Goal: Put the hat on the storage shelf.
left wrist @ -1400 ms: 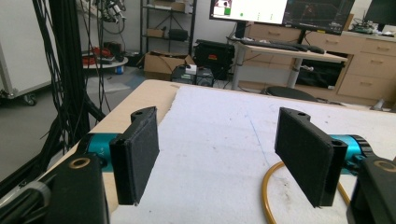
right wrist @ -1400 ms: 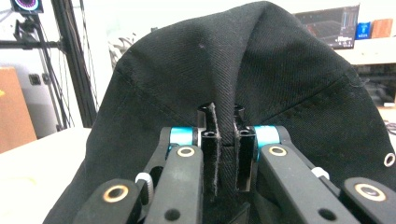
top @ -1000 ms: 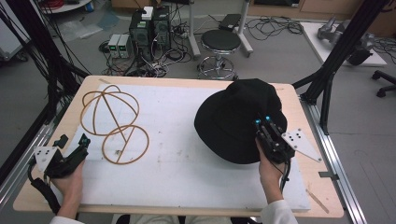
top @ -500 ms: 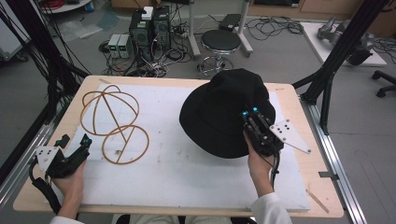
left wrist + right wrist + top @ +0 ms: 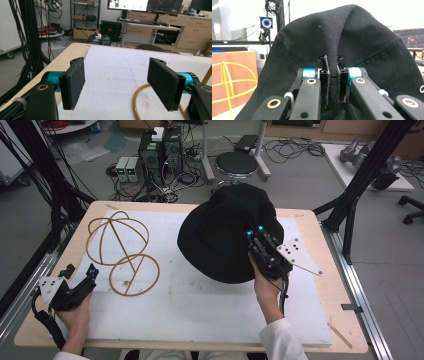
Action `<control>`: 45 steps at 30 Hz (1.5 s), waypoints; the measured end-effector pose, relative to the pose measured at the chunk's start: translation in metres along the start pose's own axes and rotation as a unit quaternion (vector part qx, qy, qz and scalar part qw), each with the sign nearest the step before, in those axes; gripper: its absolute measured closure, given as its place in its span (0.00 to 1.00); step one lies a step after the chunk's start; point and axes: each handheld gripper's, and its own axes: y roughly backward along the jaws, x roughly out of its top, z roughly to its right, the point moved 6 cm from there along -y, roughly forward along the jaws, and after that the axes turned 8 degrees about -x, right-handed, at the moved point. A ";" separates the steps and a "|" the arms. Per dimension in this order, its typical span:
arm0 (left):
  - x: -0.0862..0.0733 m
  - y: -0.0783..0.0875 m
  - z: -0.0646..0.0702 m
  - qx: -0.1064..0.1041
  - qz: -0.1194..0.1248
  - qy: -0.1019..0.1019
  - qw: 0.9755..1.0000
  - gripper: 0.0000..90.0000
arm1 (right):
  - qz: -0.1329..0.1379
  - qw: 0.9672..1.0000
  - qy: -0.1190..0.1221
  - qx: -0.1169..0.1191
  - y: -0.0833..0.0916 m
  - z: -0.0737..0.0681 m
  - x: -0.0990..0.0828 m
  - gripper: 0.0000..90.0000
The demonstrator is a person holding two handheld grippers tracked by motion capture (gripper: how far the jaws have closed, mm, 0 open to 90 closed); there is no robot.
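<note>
Hat: the black bucket hat [image 5: 225, 237] hangs lifted over the right-centre of the tabletop [image 5: 310, 320], its crown toward the far edge.
Right tongs: the right tongs [image 5: 254, 231] pinch a fold of the hat's brim on its right side; in the right gripper view the pads [image 5: 323, 82] are pressed together on the cloth.
Left tongs: the left tongs [image 5: 80, 270] rest spread at the near left corner, holding nothing.
Key relation: the wire stand [image 5: 122, 251], 1 sphere frame over a ring base, lies to the left of the hat, well apart, its long axis slanting from far-left to near-right.
Nearer hand: the left tongs sit just beside the ring base; the right carries the hat.
In the way: likely nothing between hat and stand, just bare white mat [image 5: 200, 305].
</note>
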 end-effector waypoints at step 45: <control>0.000 0.000 0.001 -0.004 0.000 0.001 1.000 0.34 | 0.041 0.991 -0.036 0.124 -0.075 -0.133 0.036 0.95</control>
